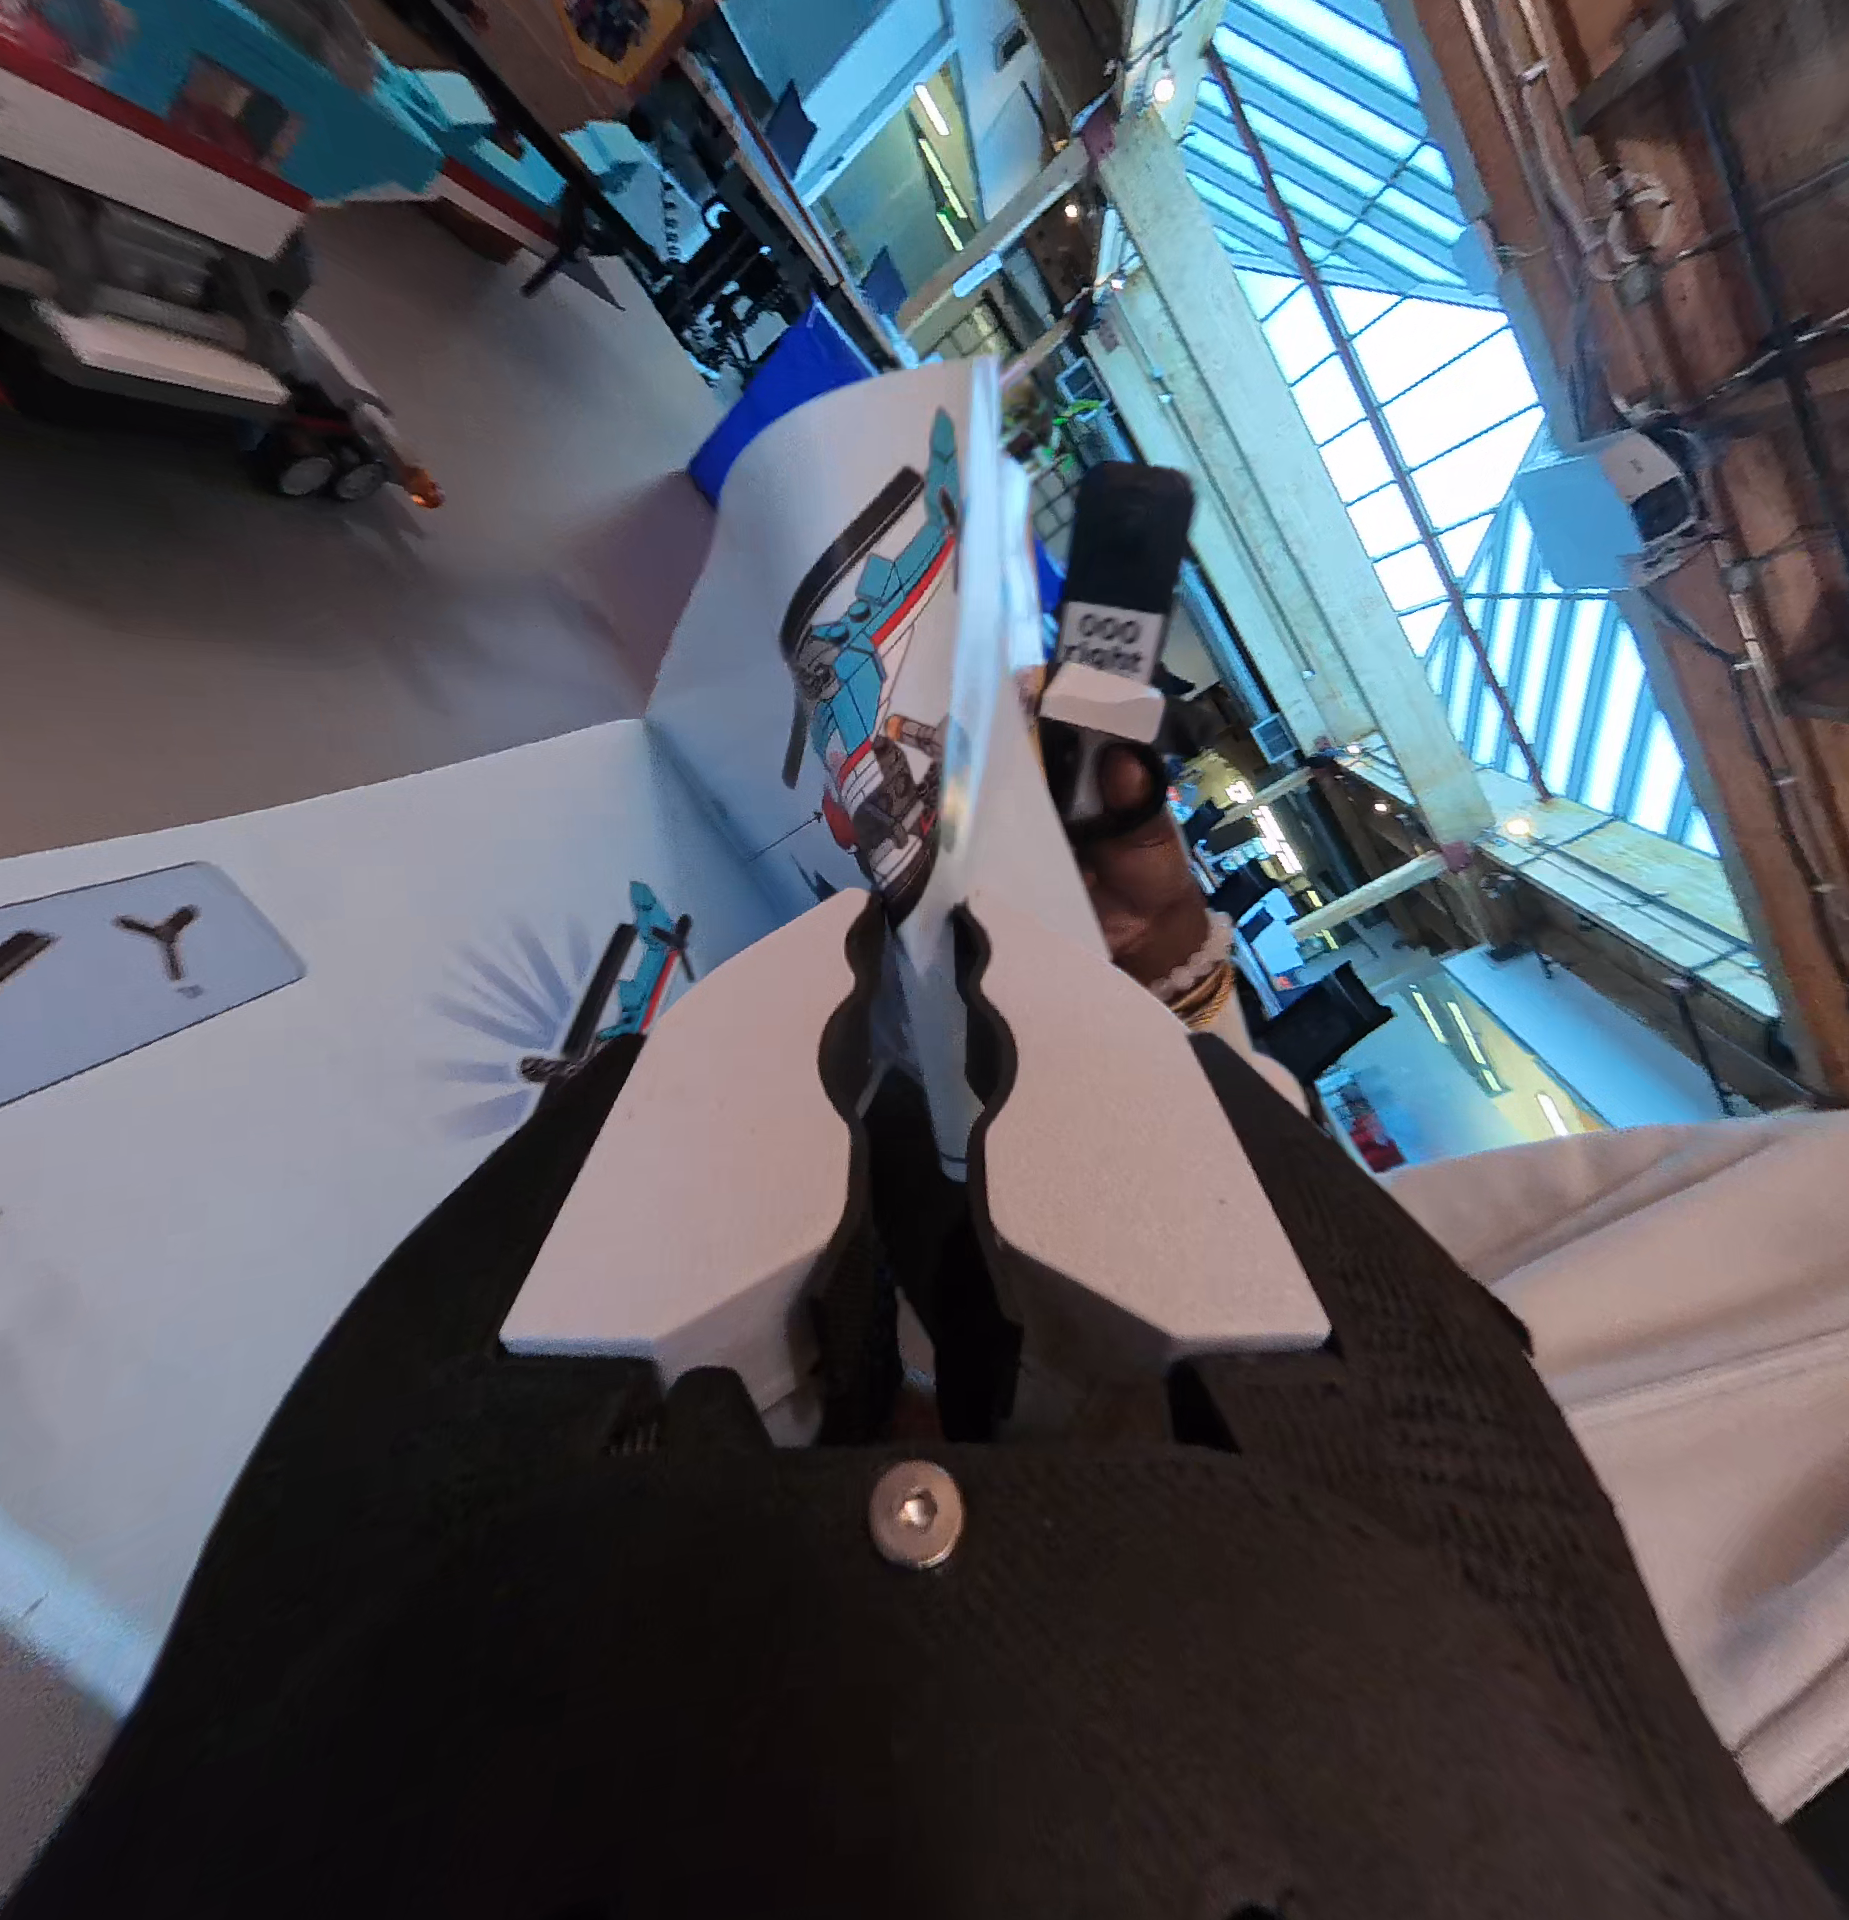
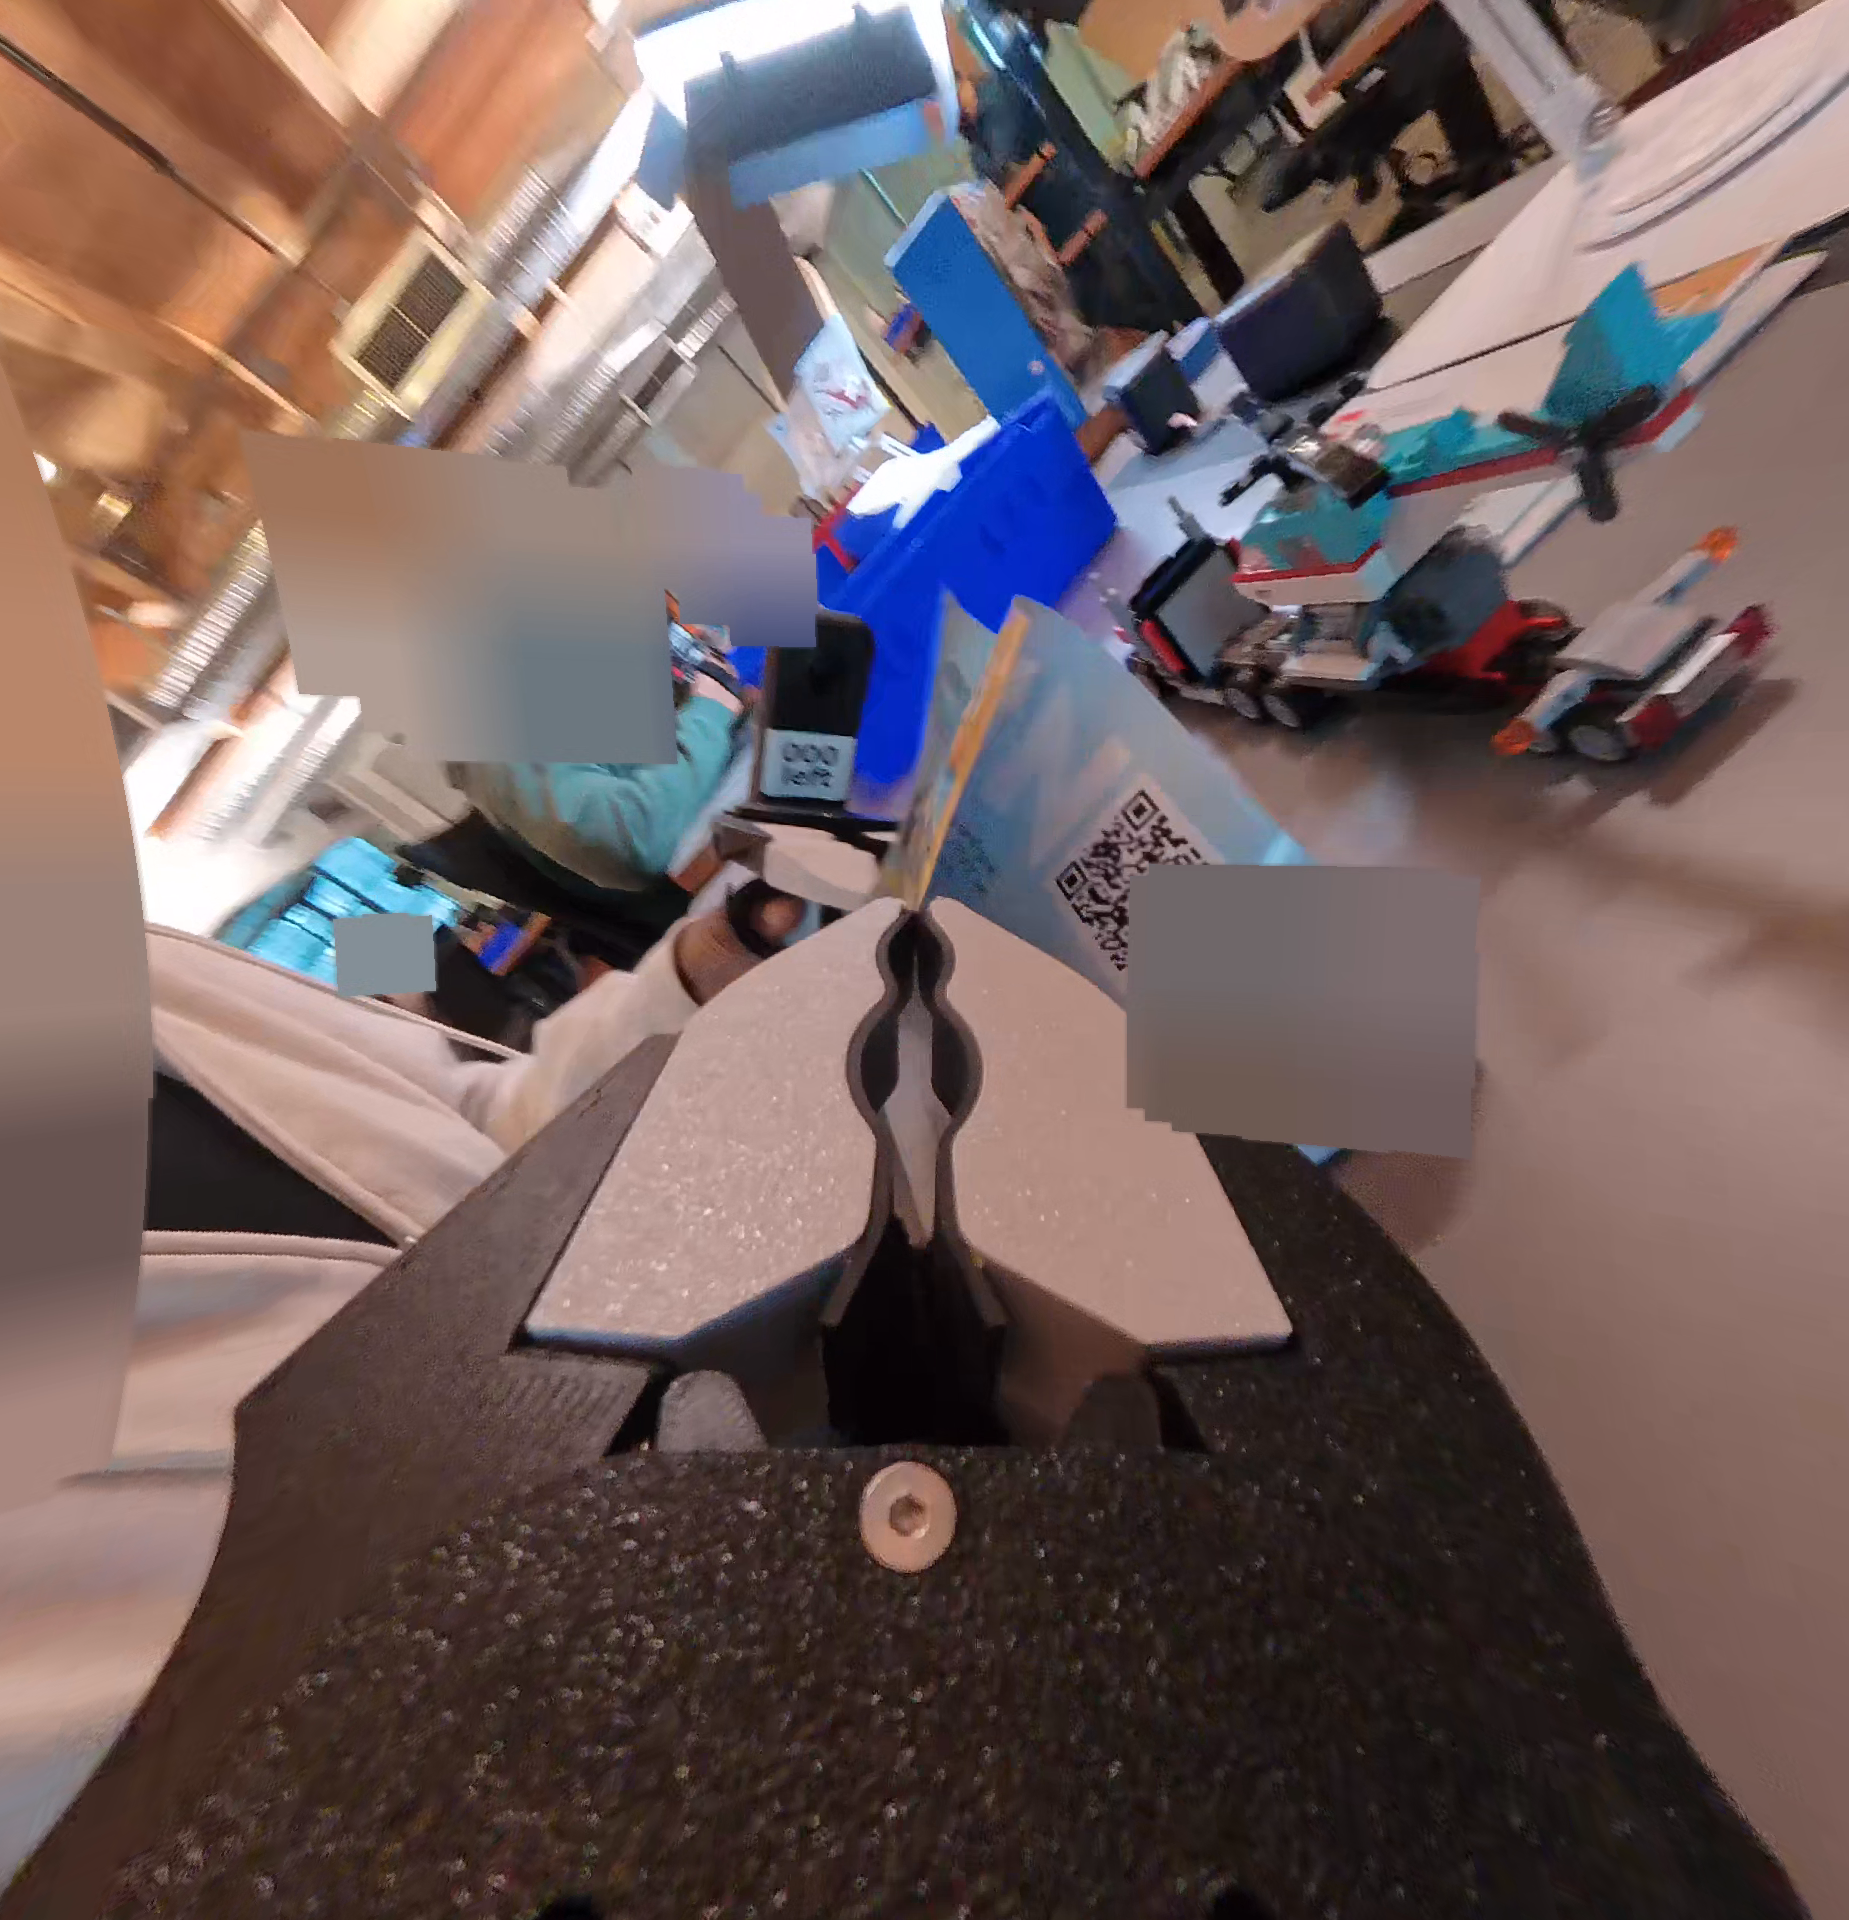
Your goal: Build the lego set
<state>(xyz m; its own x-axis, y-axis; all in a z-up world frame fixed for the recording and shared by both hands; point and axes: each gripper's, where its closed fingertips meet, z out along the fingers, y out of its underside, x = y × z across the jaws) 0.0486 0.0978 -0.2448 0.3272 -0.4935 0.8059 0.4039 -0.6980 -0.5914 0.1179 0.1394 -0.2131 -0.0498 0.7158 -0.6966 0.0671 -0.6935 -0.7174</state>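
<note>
Lego instruction booklet (image 1: 878, 665) pages are pinched by both the left gripper (image 1: 918, 920) and right gripper (image 2: 912, 914), above the tabletop (image 2: 1626, 1039).

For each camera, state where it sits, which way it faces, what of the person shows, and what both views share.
Left wrist view: on the left gripper, facing the open white paper instruction booklet its jaws pinch; a cream sleeve shows.
Right wrist view: on the right gripper, jaws shut on the booklet's cover, facing the teal, white and red lego truck on the grey table.
Shared: the booklet, the opposite gripper, the lego truck.
</note>
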